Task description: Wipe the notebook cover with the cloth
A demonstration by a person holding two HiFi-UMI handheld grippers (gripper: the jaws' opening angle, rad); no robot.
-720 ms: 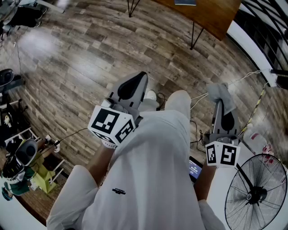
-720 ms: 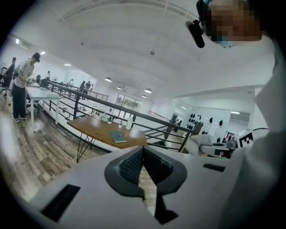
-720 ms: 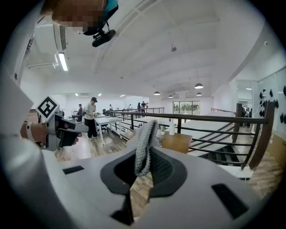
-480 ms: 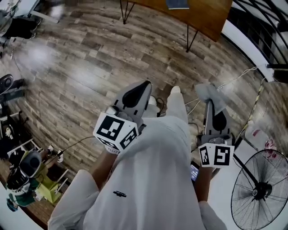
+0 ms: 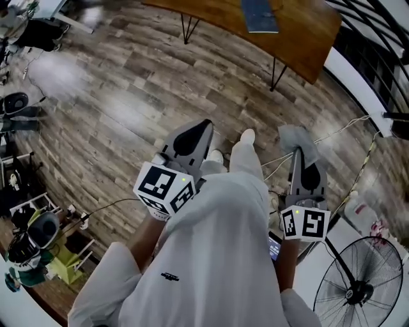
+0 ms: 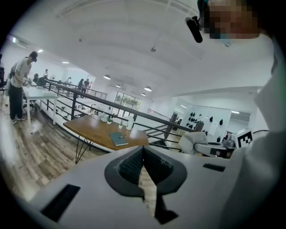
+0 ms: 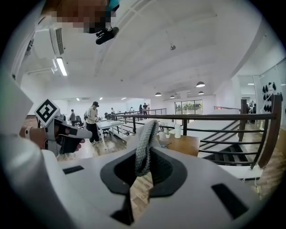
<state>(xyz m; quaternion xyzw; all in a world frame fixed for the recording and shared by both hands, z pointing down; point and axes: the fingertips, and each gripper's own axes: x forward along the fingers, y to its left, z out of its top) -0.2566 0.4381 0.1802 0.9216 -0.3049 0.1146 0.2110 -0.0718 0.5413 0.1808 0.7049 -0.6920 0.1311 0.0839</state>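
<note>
1. I hold both tools in front of my body, over the wooden floor [image 5: 128, 83]. The left tool [image 6: 143, 156] has its jaws pressed together with nothing between them. The right tool [image 7: 142, 166] is clamped on a grey cloth [image 7: 145, 138], which stands up out of the jaws as a narrow fold.
2. The notebook [image 5: 260, 14], dark blue-grey, lies flat on a wooden surface [image 5: 307, 29] at the top of the head view, well apart from both tools. No wiping is under way; I judge that the approach comes first.
3. Risk: cables [image 5: 323, 118] trail across the floor just beside my feet, between me and the surface. A foot could catch one on the way over.
4. Risk: the cloth seems pinched by only a thin fold. Dragged across the cover, it could pull free of the jaws.
5. Risk: nothing pins the notebook. A firm stroke could push it along the surface toward an edge, unless the left tool steadies it.
6. Risk: the cloth is bunched, so the hard tool tips could meet the cover instead of fabric and scuff it.
7. Risk: a fan [image 5: 358, 287] stands near my right side. A wide swing of the right arm could strike it.
</note>
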